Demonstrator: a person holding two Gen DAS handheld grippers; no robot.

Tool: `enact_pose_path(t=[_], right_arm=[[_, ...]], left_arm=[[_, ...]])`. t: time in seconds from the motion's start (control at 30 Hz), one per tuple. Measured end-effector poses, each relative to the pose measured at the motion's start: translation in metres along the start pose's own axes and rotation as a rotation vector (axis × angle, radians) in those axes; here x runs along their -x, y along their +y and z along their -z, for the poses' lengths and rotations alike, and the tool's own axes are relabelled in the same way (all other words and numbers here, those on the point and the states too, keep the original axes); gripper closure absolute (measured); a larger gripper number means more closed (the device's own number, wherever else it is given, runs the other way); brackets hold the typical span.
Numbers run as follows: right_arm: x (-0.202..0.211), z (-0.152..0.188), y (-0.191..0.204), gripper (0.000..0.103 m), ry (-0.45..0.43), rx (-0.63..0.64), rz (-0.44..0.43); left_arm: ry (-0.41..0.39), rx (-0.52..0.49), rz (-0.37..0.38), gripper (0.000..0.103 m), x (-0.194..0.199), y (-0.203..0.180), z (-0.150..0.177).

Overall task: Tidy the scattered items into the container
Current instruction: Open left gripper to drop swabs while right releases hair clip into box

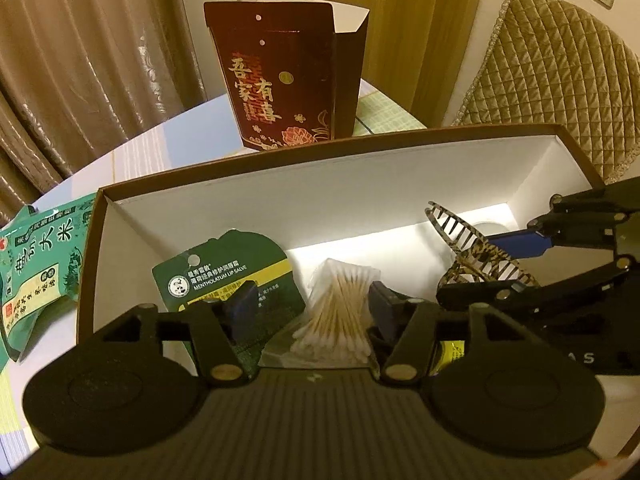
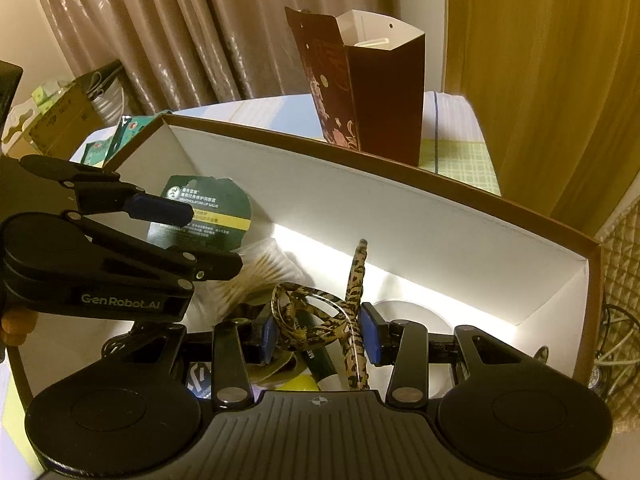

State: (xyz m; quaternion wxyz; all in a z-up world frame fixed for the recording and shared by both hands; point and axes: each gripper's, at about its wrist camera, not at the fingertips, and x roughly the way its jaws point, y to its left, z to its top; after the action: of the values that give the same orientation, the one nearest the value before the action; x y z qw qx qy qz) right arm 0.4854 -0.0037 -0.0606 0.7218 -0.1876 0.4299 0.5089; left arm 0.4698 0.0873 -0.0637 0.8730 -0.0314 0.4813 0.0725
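Cardboard container [image 1: 280,184], white-lined; bagged wooden swabs [image 1: 340,312] inside.

One open box [image 1: 120,216], one lip salve card [image 1: 224,276], one cotton swab bundle [image 1: 340,312], one leopard hair claw [image 1: 480,256], one maroon gift bag [image 1: 280,80], one green rice packet [image 1: 36,264].

The container [image 1: 132,216] is white inside with a brown rim. In it, at 9 o'clock, lies a dark green lip salve card [image 1: 228,276] crossed by a yellow band; at 3 o'clock sits a leopard-print hair claw [image 2: 320,316]. The cotton swabs [image 1: 340,312] are tan-stemmed with white tips. Beyond, at 12 o'clock, stands a maroon gift bag [image 1: 280,80] with gold lettering and flowers.
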Motion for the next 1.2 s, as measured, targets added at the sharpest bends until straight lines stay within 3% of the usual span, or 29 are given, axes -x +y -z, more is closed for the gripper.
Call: enact_pose_path(t=[0.23, 0.27, 0.33, 0.47, 0.53, 0.67, 0.87, 1.2], right_arm=[[-0.001, 0.000, 0.002, 0.060, -0.044, 0.013, 0.029], [0.000, -0.001, 0.003, 0.056, -0.048, 0.016, 0.032], [0.005, 0.000, 0.003, 0.030, -0.074, 0.015, 0.052], [0.019, 0.001, 0.001, 0.023, -0.096, 0.001, 0.033], [0.025, 0.003, 0.001, 0.009, -0.099, -0.003, 0.030], [0.040, 0.008, 0.005, 0.004, -0.120, 0.000, 0.029], [0.061, 0.019, 0.008, 0.002, -0.131, -0.060, 0.010], [0.106, 0.055, 0.036, 0.002, -0.199, -0.064, 0.115]], left_arm=[[0.005, -0.004, -0.016, 0.041, 0.001, 0.000, -0.002], [0.004, -0.003, -0.018, 0.040, 0.001, 0.000, -0.002], [0.004, -0.002, -0.023, 0.040, 0.002, 0.000, -0.002], [0.005, -0.004, -0.027, 0.035, 0.005, 0.000, 0.000], [0.002, 0.005, -0.021, 0.033, 0.009, 0.000, 0.001], [-0.012, 0.005, -0.011, 0.020, 0.021, -0.002, 0.002], [-0.075, -0.037, -0.038, 0.011, 0.049, -0.010, 0.011], [-0.170, 0.005, -0.039, 0.007, 0.105, -0.011, 0.041]])
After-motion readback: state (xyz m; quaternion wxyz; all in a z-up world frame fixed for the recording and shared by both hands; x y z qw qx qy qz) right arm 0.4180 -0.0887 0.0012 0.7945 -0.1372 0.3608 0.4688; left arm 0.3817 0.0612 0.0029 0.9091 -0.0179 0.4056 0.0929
